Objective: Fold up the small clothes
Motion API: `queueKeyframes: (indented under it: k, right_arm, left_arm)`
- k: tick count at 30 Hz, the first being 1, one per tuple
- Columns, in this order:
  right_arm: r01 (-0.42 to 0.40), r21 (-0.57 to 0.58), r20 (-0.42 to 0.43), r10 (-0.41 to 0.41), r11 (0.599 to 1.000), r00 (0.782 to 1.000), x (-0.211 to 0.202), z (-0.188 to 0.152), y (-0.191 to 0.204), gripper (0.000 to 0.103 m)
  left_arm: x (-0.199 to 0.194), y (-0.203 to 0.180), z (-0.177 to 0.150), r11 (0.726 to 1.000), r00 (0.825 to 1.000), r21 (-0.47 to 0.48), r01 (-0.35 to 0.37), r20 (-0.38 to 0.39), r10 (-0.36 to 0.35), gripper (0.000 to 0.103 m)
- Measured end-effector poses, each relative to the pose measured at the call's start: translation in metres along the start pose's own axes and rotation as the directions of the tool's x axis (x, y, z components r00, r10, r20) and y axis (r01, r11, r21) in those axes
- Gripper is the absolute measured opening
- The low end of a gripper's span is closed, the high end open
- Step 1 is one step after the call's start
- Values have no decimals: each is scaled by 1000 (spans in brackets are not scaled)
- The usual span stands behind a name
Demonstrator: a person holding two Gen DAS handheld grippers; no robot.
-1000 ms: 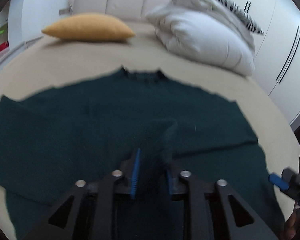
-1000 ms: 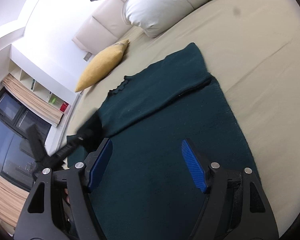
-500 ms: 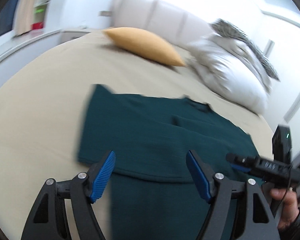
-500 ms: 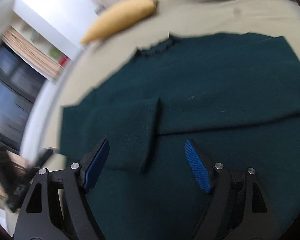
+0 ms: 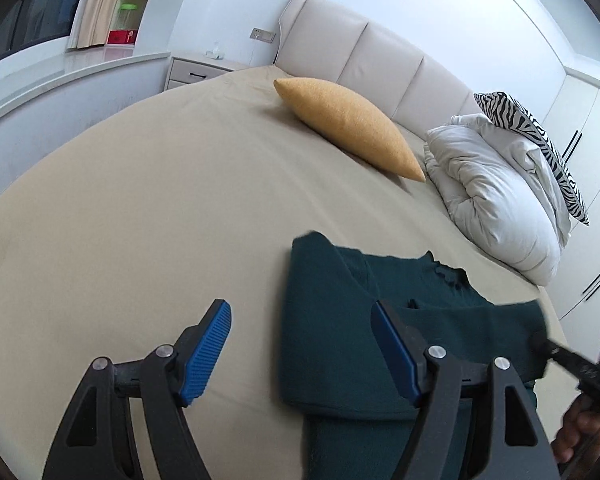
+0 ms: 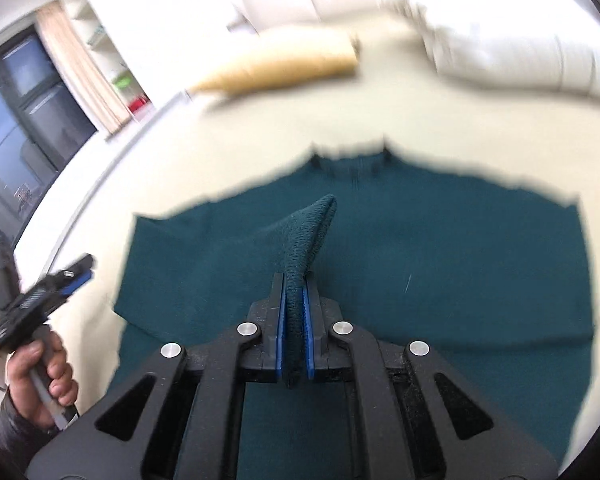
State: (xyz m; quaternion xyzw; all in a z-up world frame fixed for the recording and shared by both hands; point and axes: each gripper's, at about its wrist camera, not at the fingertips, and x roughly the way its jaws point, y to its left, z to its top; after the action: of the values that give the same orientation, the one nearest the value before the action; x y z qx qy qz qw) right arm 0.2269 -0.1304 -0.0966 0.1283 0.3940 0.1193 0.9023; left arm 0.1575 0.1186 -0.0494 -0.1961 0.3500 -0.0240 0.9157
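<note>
While the dark teal knitted sweater (image 6: 440, 264) lies spread on the beige bedsheet (image 5: 148, 208), the right gripper (image 6: 294, 320) has its two blue ribbed pads pressed close together on a raised fold of the knit, which stands up between them in a narrow peak pointing toward the neckline. In the right wrist view the garment sits front and centre, its collar at the far edge and its body running under the black gripper frame; the picture is blurred toward the edges. The left gripper (image 5: 300, 350) hangs with its blue pads spread wide and nothing between them; its left finger (image 5: 206, 354) is over bare sheet, and its right finger (image 5: 394, 350) is over the near left part of the sweater, though whether it touches the cloth cannot be told. In the left wrist view the sweater's left side shows a straight folded edge, with a layer of knit lying across the body. Seen from the right wrist camera, the person's left hand (image 6: 40, 376) grips the handle at the frame's left edge. Farther up the bed lie a mustard-yellow oblong cushion (image 5: 348, 124) and, near it on the right, a bundled white duvet (image 5: 496, 196) with a zebra-striped pillow (image 5: 540, 136) resting on top, before a padded cream headboard (image 5: 364, 48).
</note>
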Motion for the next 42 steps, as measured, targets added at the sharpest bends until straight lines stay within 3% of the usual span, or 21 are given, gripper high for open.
queueKeyframes:
  k: [3,7,8,9,15,16,17,18,19,21,23,27,28,30,32,35,37,39,42]
  right_arm:
    - [33,-34,55,-31,999,998,-13,16,-9,6]
    - [129,70,-38,-126,989,991,22,17,-75,6]
    - [128,142,-122,-111,981,986,44,7,-101,6]
    - [125,178,-152,-98,976,984,51,1,-112,7]
    - [76,223,-109,-53,972,993,50,-14,-123,7]
    - [77,217,-110,-54,973,992,51,-13,-123,7]
    - [77,204,-108,-56,976,993,50,-11,-122,7]
    - [77,194,-106,-57,978,993,47,-14,-123,7]
    - [79,188,-107,-60,979,992,44,-15,-122,7]
    - [87,177,-106,-69,980,992,46,-14,-120,7]
    - [98,163,-93,-83,982,992,41,-11,-114,7]
    - [69,143,-27,-66,987,997,23,1,-98,6]
    - [73,146,-37,-68,987,997,27,1,-100,6]
    - [117,160,-142,-94,980,985,58,-9,-114,6]
    - [76,196,-105,-56,978,993,58,-17,-122,6]
    - [80,218,-104,-58,973,993,48,-17,-120,7]
    - [83,206,-106,-63,975,992,42,-16,-114,10]
    - [77,205,-99,-57,976,993,35,-13,-109,11]
    - [68,233,-116,-42,970,992,28,-14,-109,27]
  left_arm:
    - [15,-5,6,1000,1000,2,-21,-11,21,74]
    - [39,-16,9,998,997,17,-54,-48,54,75]
    - [47,-20,9,997,995,37,-66,-70,69,75]
    - [53,-23,8,996,993,50,-73,-86,77,75]
    - [92,-43,6,978,975,152,-146,-145,168,75]
    - [99,-46,6,974,972,167,-155,-152,181,71]
    - [106,-47,6,972,970,176,-156,-157,184,55]
    - [110,-47,7,972,970,179,-153,-160,182,29]
    - [115,-46,8,975,970,171,-138,-173,168,19]
    - [116,-46,11,974,970,182,-139,-174,171,8]
    - [112,-48,15,965,971,222,-143,-155,180,8]
    - [119,-33,16,970,973,195,-142,-153,174,8]
    - [123,-33,13,966,972,213,-148,-152,182,8]
    - [125,-35,10,958,972,239,-157,-133,193,8]
    - [122,-35,13,961,974,234,-145,-135,180,9]
    - [110,-31,18,971,976,192,-141,-140,169,19]
    - [93,-28,20,977,979,163,-140,-125,161,33]
    - [75,-29,18,979,983,154,-131,-111,149,68]
    - [66,-38,4,964,977,223,-143,-125,173,70]
